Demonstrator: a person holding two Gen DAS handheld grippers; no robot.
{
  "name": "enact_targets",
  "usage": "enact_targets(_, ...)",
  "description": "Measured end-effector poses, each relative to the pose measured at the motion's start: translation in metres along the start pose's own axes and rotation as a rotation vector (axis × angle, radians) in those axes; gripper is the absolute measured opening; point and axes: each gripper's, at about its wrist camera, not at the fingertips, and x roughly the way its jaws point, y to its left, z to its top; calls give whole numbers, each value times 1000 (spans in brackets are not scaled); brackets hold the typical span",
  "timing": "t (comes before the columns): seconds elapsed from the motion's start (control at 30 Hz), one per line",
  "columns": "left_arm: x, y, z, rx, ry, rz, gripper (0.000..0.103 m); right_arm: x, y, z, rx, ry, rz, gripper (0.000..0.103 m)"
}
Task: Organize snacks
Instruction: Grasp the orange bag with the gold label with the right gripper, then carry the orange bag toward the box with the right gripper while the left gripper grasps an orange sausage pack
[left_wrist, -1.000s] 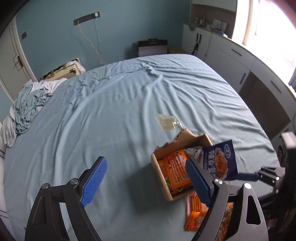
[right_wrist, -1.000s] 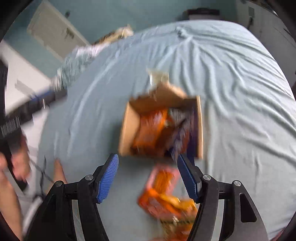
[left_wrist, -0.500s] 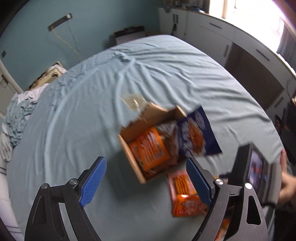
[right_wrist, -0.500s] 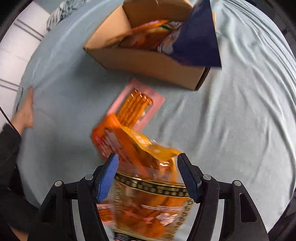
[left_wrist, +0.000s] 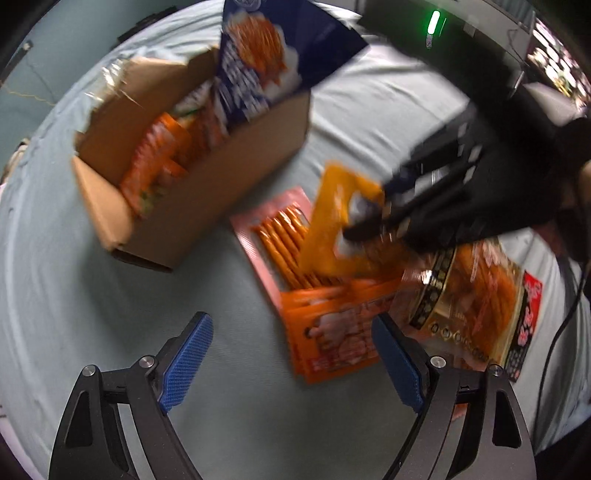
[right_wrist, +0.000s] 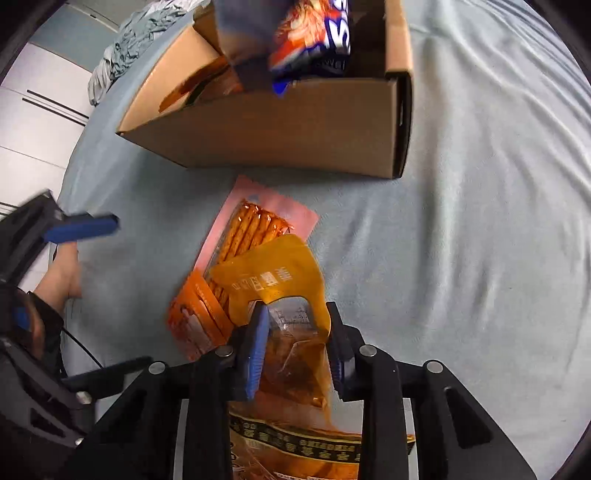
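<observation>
A cardboard box (left_wrist: 207, 181) (right_wrist: 295, 125) holding orange snack packs and a blue bag (left_wrist: 266, 48) (right_wrist: 314, 37) stands on the blue bedsheet. In front of it lie a pink pack of sticks (left_wrist: 273, 236) (right_wrist: 255, 221), an orange pack (left_wrist: 332, 332) (right_wrist: 192, 321) and a gold-and-black bag (left_wrist: 476, 299) (right_wrist: 295, 450). My right gripper (right_wrist: 295, 332) (left_wrist: 373, 221) is shut on a yellow-orange pouch (right_wrist: 273, 273) (left_wrist: 332, 229) above these packs. My left gripper (left_wrist: 291, 354) is open and empty, hovering near the orange pack.
Crumpled bedding (right_wrist: 136, 37) lies beyond the box. White cupboard doors (right_wrist: 33, 107) stand to the left. The bed's edge runs close behind the loose packs in the left wrist view (left_wrist: 565, 369).
Both grippers have dropped low over the snacks. My right gripper has closed on the yellow-orange pouch; it was open half a second ago. The left gripper has swung toward the loose packs.
</observation>
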Motion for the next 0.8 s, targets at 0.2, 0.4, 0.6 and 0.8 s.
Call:
enact_targets(0.2, 14, -8, -15, 89, 12, -27, 89, -51, 11, -17, 11, -165, -22, 15)
enact_targets(0.4, 30, -4, -17, 12, 59, -74, 89, -82, 29, -40, -41, -268, -27, 1)
enact_targets(0.6, 43, -27, -18, 85, 57, -30, 95, -124, 47, -55, -77, -458, 7, 0)
enact_targets(0.8, 52, -62, -15, 163, 70, 29, 95, -146, 51, -60, -76, -520, 58, 0)
